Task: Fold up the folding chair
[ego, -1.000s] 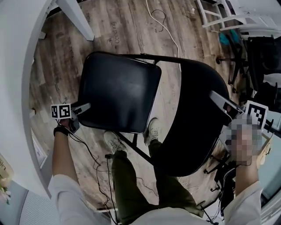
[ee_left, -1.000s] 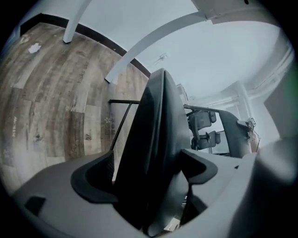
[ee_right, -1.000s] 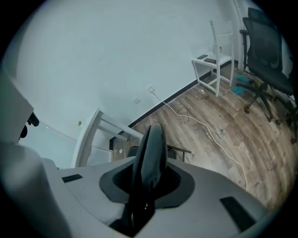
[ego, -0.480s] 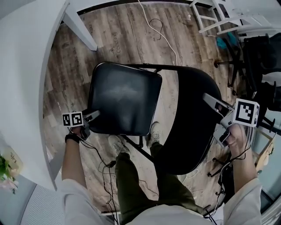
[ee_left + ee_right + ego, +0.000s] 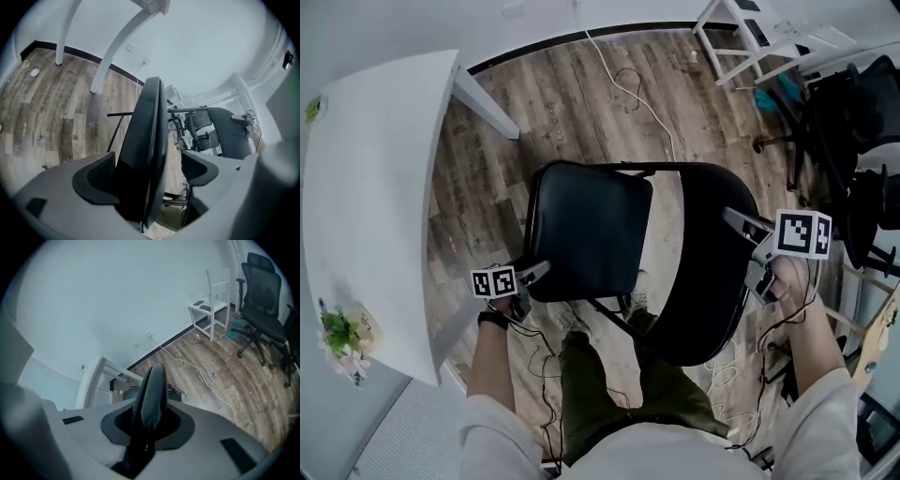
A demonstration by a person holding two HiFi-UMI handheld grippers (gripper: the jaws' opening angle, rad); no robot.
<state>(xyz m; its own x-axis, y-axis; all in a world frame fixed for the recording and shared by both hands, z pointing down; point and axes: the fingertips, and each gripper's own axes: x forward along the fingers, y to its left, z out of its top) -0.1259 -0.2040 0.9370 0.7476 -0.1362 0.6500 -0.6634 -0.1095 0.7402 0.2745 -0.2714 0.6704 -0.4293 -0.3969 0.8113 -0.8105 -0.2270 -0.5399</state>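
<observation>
The black folding chair stands on the wood floor in front of me, its seat (image 5: 586, 230) tilted up towards the backrest (image 5: 703, 272). My left gripper (image 5: 534, 272) straddles the seat's front edge. In the left gripper view the seat (image 5: 143, 140) stands edge-on between the jaws. One pad (image 5: 96, 176) lies against it and a gap shows at the other pad. My right gripper (image 5: 741, 223) is shut on the top edge of the backrest (image 5: 151, 390), which sits tight between its pads (image 5: 180, 423).
A white table (image 5: 375, 187) with a slanted leg (image 5: 487, 103) fills the left, a small flower pot (image 5: 342, 337) on its near end. A white cable (image 5: 642, 89) trails across the floor. Black office chairs (image 5: 853, 122) and a white chair (image 5: 759, 37) stand at the right. The person's legs (image 5: 609, 375) are under the folding chair.
Both grippers have risen. The seat's front edge has come up with the left gripper, and the seat now looks narrower and closer to the backrest.
</observation>
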